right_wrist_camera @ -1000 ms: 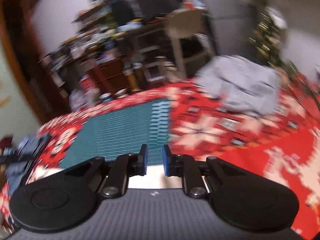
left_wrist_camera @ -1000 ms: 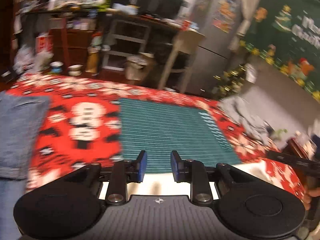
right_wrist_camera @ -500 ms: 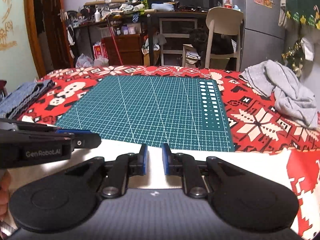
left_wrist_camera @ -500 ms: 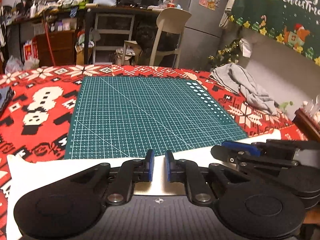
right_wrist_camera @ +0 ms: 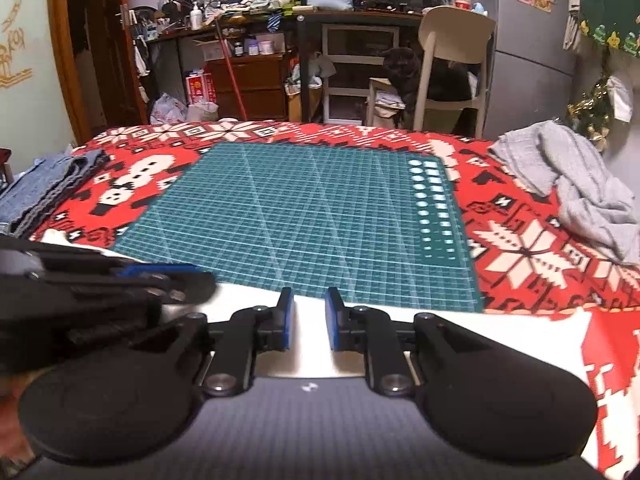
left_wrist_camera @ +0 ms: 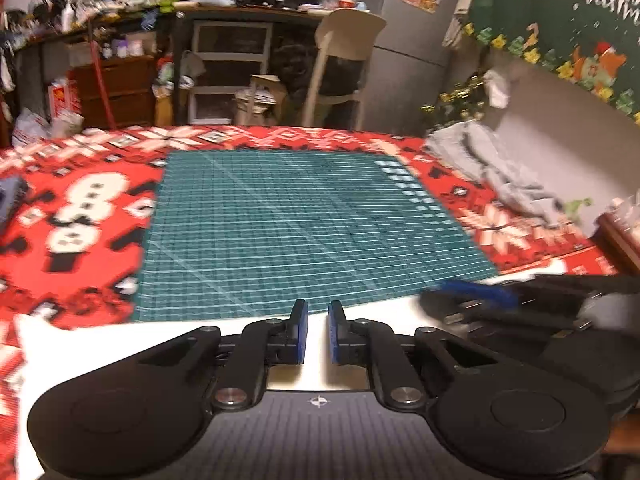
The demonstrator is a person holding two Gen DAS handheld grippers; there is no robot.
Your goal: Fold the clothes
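A white garment (left_wrist_camera: 100,340) lies spread along the near edge of the table, and its far edge overlaps the green cutting mat (left_wrist_camera: 300,220). My left gripper (left_wrist_camera: 316,312) sits at that far edge. Its jaws are closing, with white fabric filling the narrow gap between the blue pads. The right wrist view shows my right gripper (right_wrist_camera: 308,300) holding the same white garment (right_wrist_camera: 500,332) at its far edge, its pads only slightly apart. The two grippers are side by side. The right gripper (left_wrist_camera: 480,296) shows at the right of the left wrist view. The left gripper (right_wrist_camera: 160,272) shows at the left of the right wrist view.
A red Christmas tablecloth (right_wrist_camera: 520,256) covers the table under the mat (right_wrist_camera: 300,208). Crumpled grey clothes (right_wrist_camera: 568,176) are heaped at the far right. Folded blue and grey clothes (right_wrist_camera: 44,188) are stacked at the left edge. A chair (right_wrist_camera: 452,52) and cluttered shelves stand beyond the table.
Both grippers came forward and down over the table. The white garment's edge stayed at their tips and now lies flat. The left jaws narrowed, and the right jaws kept their gap.
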